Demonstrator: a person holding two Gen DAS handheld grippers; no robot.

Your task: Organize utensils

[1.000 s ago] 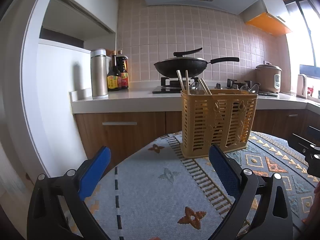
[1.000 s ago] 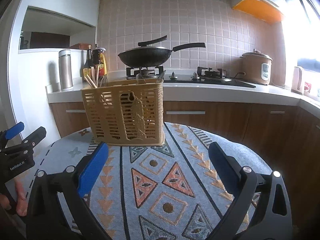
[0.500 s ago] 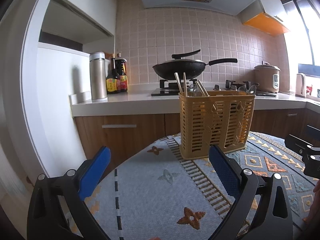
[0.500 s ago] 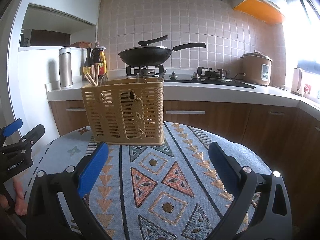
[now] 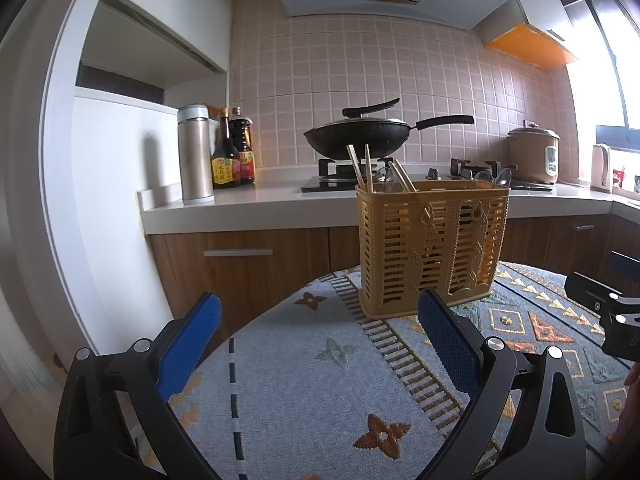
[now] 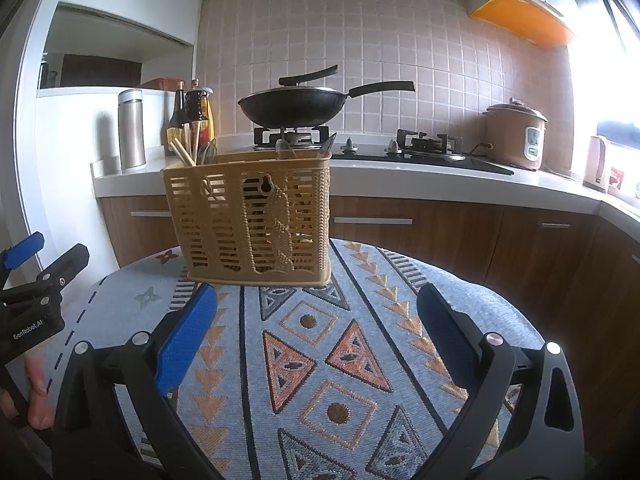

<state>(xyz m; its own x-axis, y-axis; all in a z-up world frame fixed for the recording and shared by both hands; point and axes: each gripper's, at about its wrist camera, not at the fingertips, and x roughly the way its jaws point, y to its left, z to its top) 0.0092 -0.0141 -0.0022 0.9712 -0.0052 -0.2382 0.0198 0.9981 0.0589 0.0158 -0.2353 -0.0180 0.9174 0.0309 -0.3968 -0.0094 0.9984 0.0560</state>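
both claws, the left gripper [image 5: 318, 322] and right gripper [image 6: 316, 312], hang spread wide and hold nothing above the patterned round tablecloth [image 6: 340, 360]. utensil ends inside the tan slotted plastic caddy [image 6: 256, 224] are hard to identify beyond wooden chopsticks [image 5: 360, 168]. compared with a second ago, the caddy sits slightly higher in the left view. it stands upright at the table's far edge.
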